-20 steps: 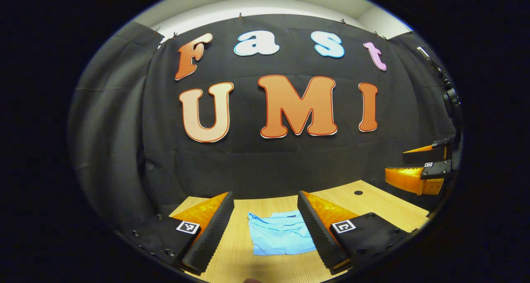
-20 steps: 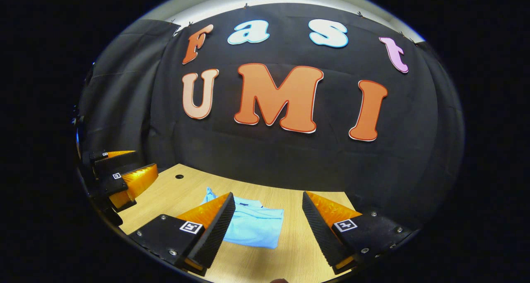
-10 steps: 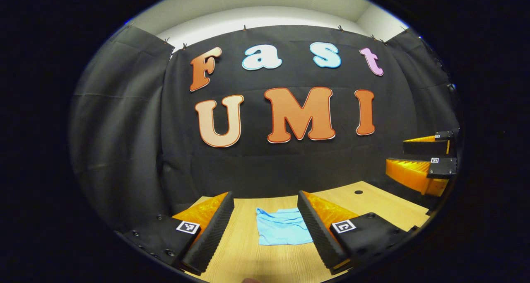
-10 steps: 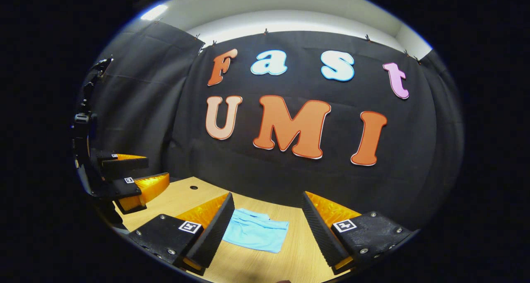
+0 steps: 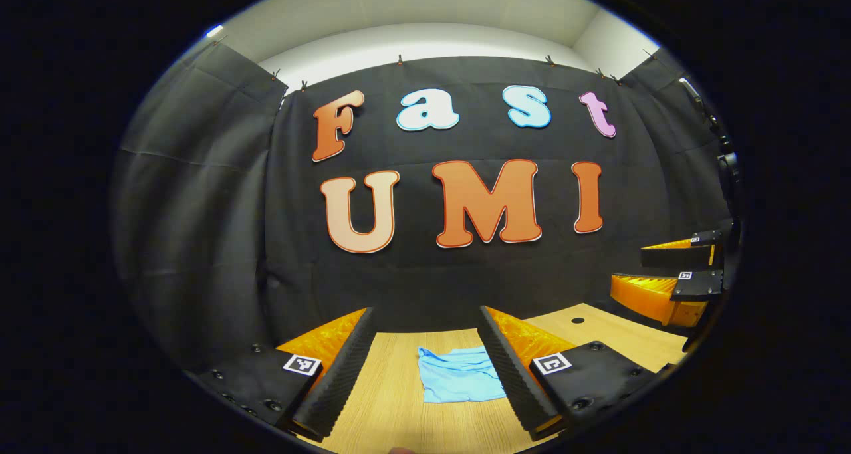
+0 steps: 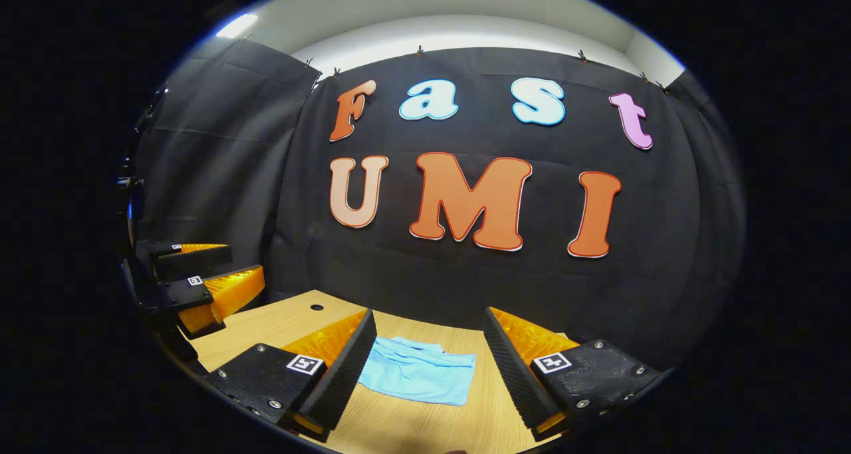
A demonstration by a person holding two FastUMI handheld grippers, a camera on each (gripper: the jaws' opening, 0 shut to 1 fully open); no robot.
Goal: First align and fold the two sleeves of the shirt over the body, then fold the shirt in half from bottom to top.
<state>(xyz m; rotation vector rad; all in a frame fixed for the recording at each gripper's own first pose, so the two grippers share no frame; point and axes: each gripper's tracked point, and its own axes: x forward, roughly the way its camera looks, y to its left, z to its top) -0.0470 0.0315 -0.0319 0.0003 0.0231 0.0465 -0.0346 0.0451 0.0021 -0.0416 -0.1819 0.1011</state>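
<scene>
Left tongs point(image 5: 425, 364) gaping wide, nothing between the fingers, held up above the surface point(image 5: 392, 401) and pointed toward the booth wall. Right tongs point(image 6: 429, 364) same: spread wide, empty, raised off the wood. Each pair also shows farther off in the other's view, right tongs at the right edge of the left gripper view and left tongs at the left edge of the right gripper view, both apart and holding nothing there too. Shirt point(image 6: 419, 377), light blue, lies flat on the surface ahead of both tongs, well apart from either, touched by neither. It reads as a compact rectangle, no sleeves sticking out at the sides, edges fairly square, a collar-like ridge at the far edge in the right gripper view. Judgement: sleeves look folded in and the bottom-to-top fold looks made, so the task looks done or nearly so. Layers under the top can't be checked from here, so alignment of the sleeves is not confirmable. Left to do, if anything: minor tidy of the slightly uneven near edge. A small dark hole point(image 5: 578, 321) sits in the surface off to the side.
</scene>
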